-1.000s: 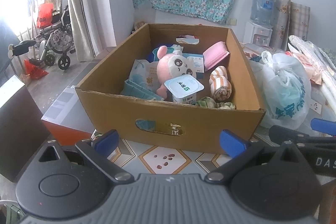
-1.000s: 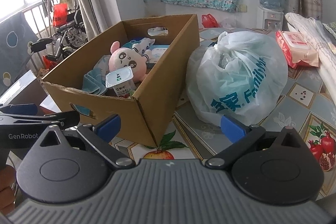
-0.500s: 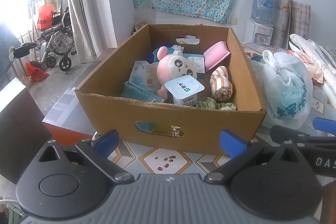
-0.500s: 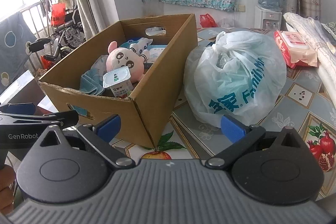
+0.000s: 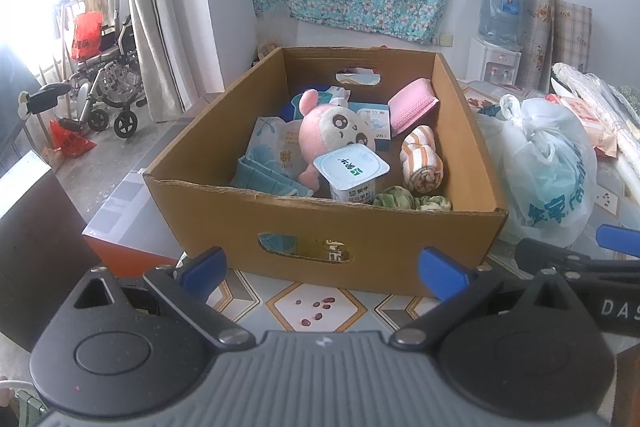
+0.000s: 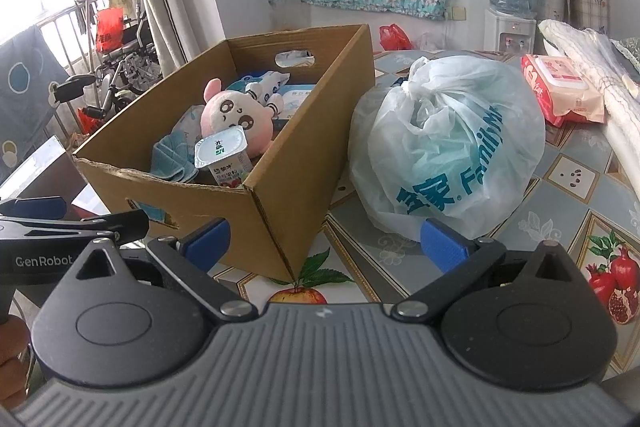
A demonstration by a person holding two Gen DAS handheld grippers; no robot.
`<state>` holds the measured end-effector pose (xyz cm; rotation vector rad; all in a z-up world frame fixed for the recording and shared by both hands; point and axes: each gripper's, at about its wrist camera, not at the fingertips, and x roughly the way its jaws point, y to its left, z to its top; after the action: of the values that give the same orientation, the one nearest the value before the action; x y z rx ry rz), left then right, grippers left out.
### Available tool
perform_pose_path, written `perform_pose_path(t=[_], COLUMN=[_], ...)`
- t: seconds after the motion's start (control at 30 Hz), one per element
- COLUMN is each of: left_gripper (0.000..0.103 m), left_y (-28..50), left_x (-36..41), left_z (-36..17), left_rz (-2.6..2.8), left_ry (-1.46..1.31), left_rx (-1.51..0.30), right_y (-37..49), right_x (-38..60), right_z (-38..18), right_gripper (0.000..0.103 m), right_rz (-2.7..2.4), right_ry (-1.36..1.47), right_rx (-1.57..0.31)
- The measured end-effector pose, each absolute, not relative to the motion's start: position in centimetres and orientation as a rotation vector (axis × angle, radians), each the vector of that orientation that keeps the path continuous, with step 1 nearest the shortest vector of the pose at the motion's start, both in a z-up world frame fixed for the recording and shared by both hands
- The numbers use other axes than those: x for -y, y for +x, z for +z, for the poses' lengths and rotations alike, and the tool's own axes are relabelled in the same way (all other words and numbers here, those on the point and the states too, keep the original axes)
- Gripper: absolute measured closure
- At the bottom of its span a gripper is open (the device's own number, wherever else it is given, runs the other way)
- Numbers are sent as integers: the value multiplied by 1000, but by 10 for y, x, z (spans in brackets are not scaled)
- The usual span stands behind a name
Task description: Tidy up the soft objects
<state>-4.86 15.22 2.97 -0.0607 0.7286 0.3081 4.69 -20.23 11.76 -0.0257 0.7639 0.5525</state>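
Both grippers — left gripper (image 5: 322,263), right gripper (image 6: 326,241) — are hovering spread wide, holding nothing; ahead of the fingers, soft toy (image 5: 334,131) and rolled towel (image 5: 420,163) are lying inside the box (image 5: 320,223); stage unclear — sorted or awaiting sorting.

We read "GenRobot" in white on the black side of the left gripper (image 6: 208,245), seen from the right wrist view. On the right gripper (image 5: 616,239), from the left wrist view, we make out only "DAS" before the frame cuts it off. The white plastic bag (image 6: 444,147) carries teal print: "FamilyM" (the rest wraps out of sight) beside Chinese characters. Inside the cardboard box (image 5: 320,227), a blue-and-white carton (image 5: 376,125) shows "20" at its lower corner. The yogurt cup (image 5: 352,169) has green and dark characters on its lid, too small for us to read.
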Motion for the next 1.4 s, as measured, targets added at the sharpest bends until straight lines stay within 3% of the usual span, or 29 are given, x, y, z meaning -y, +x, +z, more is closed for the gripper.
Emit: perform_pose_path(t=[1.4], left_gripper=[0], left_y=[-47], left_x=[-152], left_z=[28], left_rz=[316], left_ry=[-54], left_rx=[-752], right_y=[53], right_x=[202], right_z=[111], right_gripper=[1], right_rz=[553], right_ry=[-27], right_rx=[-793])
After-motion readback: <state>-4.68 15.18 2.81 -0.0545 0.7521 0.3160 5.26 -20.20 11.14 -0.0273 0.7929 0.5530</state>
